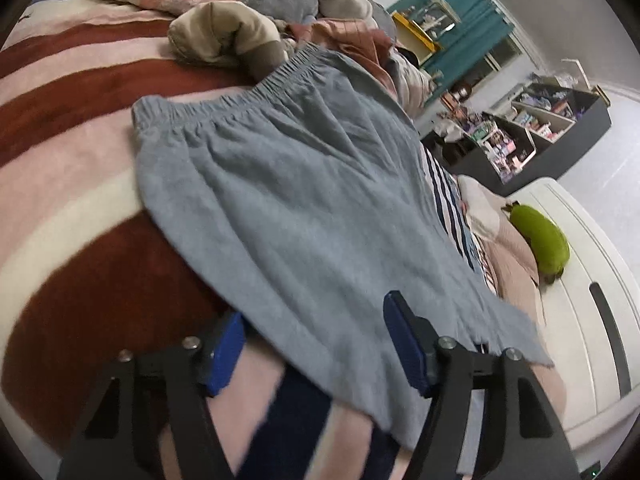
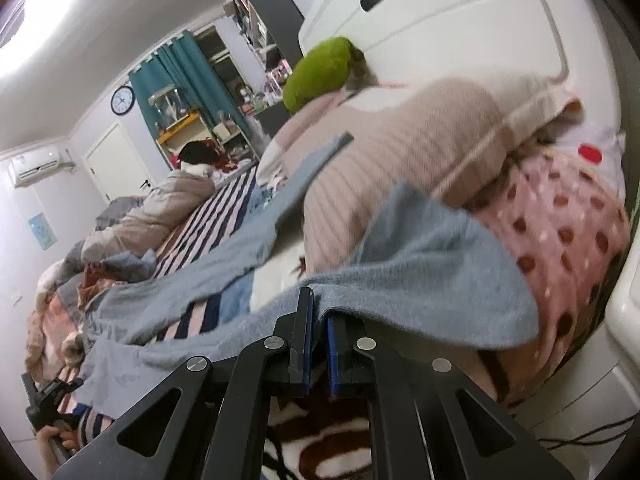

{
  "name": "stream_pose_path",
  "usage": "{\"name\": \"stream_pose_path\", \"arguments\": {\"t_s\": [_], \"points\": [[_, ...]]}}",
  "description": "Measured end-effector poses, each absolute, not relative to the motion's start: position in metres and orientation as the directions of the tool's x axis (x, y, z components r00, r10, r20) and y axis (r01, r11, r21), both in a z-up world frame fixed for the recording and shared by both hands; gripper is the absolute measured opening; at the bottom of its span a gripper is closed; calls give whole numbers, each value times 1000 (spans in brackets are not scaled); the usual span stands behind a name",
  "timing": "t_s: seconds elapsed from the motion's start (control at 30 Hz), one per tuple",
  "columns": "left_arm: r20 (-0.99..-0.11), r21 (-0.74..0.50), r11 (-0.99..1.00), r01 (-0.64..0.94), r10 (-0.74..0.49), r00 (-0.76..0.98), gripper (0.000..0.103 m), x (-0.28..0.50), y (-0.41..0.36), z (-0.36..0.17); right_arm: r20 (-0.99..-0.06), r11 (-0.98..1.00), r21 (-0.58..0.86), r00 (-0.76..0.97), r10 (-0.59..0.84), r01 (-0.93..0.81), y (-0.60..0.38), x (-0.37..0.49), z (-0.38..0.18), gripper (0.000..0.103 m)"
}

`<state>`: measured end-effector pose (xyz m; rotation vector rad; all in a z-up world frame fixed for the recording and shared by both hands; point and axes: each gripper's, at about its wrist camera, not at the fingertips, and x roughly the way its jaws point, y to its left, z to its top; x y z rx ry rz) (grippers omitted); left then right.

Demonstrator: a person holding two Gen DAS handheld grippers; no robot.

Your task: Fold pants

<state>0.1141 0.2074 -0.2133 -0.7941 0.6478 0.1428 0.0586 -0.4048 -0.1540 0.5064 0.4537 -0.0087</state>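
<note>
A: What do you have under you, largest thing first?

B: The bed, covered by a blanket in brown, pink and cream bands, with a striped sheet across the middle and a white headboard at the far end. You see a ribbed beige pillow there, a pink dotted cushion beside it, and a green plush toy against the headboard.

A: And the pants?

B: The grey pants lie spread on the bed. In your left wrist view the elastic waistband is at the far end and the cloth runs back toward you. In your right wrist view one leg stretches over the striped sheet toward the pillow, and the other drapes up against the dotted cushion.

A: Where does the cloth sit relative to your jaws?

B: Your left gripper has its jaws wide apart. The near edge of the pants lies between them, over the blue pad on one side and against the other; nothing is pinched.

A: The right?

B: Your right gripper has its jaws drawn nearly together, clamped on the edge of the pants leg, which comes over the fingertips and sags to either side. Your left gripper shows small in the lower left corner of that view.
</note>
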Motion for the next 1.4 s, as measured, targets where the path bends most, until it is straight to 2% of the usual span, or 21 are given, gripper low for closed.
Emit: {"name": "stream_pose_path", "arguments": {"t_s": [0.07,0.13,0.17,0.23,0.27,0.5,0.63,0.87,1.03,1.13,1.23,1.4], "points": [[-594,-608,703,-369,-95,799,54,121,211,-214,-418,883,456,903,99,114,-402,63,-147,1],[-601,-602,693,-397,-66,796,38,126,219,-217,-416,891,441,905,93,111,-400,66,-144,1],[-604,-604,685,-409,-57,795,33,128,223,-219,-416,894,434,905,91,109,-398,68,-143,1],[-609,-604,674,-425,-45,792,8,129,230,-221,-413,898,428,906,88,107,-397,69,-144,1],[-601,-608,675,-418,-48,798,5,128,231,-220,-409,897,429,908,89,106,-396,70,-144,1],[-520,-586,714,-383,31,854,2,89,237,-185,-394,899,427,915,88,97,-397,67,-141,0],[-492,-529,763,-371,80,867,2,71,232,-159,-375,901,426,922,91,85,-397,62,-136,0],[-482,-495,808,-320,51,875,2,73,232,-129,-329,949,314,937,114,-5,-386,82,-103,0],[-482,-459,839,-293,42,875,2,95,230,-113,-311,956,284,936,163,-72,-383,119,-81,0],[-481,-439,853,-281,40,876,2,109,229,-103,-331,963,256,929,164,-80,-379,140,-76,0],[-478,-433,862,-266,31,878,2,114,227,-99,-390,964,251,901,187,-92,-377,153,-80,0],[-497,-439,851,-289,39,867,2,96,226,-115,-480,930,367,854,202,-14,-397,121,-118,0]]}}
